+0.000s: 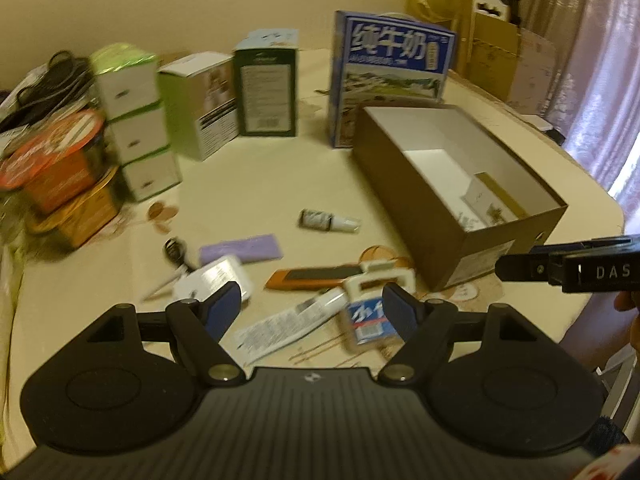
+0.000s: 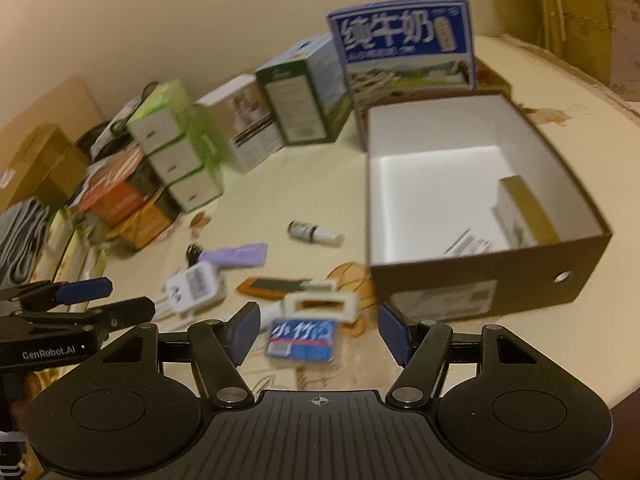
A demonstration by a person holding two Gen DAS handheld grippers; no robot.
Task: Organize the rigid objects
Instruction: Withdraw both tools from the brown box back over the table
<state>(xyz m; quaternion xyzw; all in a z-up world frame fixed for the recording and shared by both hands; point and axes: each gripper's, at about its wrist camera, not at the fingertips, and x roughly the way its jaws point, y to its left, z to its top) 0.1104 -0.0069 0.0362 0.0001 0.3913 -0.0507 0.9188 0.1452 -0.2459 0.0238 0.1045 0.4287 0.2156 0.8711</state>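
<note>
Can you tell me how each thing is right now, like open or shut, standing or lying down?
Brown box: open, no lid, nearly empty.
Small packet: inside the box, leaning on its wall.
Milk carton: standing upright.
Small bottle: lying on its side.
Purple case: lying flat.
Left gripper: fingers open, holding nothing.
Right gripper: fingers open, holding nothing.

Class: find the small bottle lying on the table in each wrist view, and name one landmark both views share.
Left wrist: small bottle, centre, left of the open box.
Right wrist: small bottle, centre, left of the open box.
Shared landmark: blue milk carton.
</note>
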